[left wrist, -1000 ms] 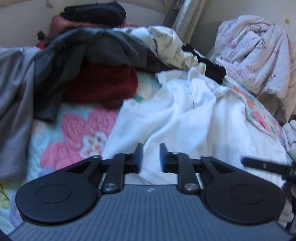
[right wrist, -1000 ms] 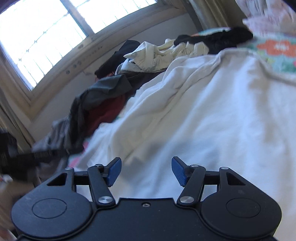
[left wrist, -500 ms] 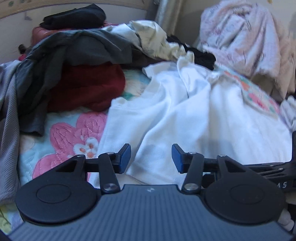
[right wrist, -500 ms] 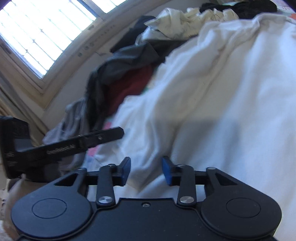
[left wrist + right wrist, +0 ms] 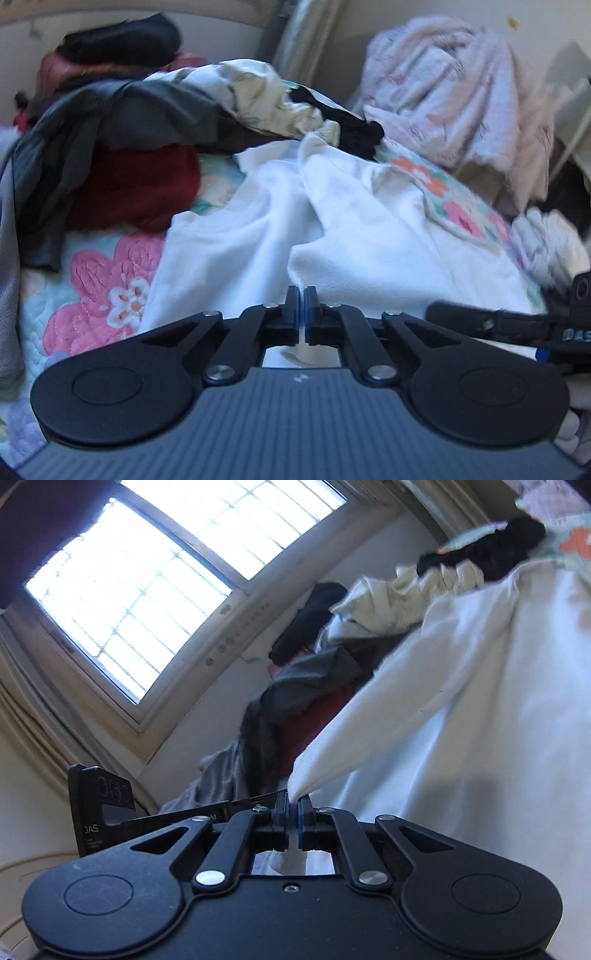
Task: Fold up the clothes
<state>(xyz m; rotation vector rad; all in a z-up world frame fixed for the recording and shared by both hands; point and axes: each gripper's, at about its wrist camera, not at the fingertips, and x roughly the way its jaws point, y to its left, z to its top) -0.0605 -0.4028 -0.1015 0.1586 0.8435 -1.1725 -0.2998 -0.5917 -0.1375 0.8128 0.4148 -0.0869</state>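
Observation:
A white garment (image 5: pixel 332 221) lies spread on a floral bedspread (image 5: pixel 107 280). My left gripper (image 5: pixel 302 295) is shut on the garment's near edge, which rises in a fold between the pads. My right gripper (image 5: pixel 292 801) is shut on another part of the same white garment (image 5: pixel 461 701) and lifts it, so the cloth stretches away taut. The right gripper also shows at the right edge of the left wrist view (image 5: pixel 498 325). The left gripper shows at the left of the right wrist view (image 5: pixel 103 805).
A pile of dark grey, red, cream and black clothes (image 5: pixel 129 122) sits at the back left of the bed. A pink-white blanket heap (image 5: pixel 461 92) stands at the back right. A barred window (image 5: pixel 147 572) is in the wall behind the pile.
Both grippers have closed from open onto the white garment's near edge. The right gripper has tilted upward, lifting the cloth.

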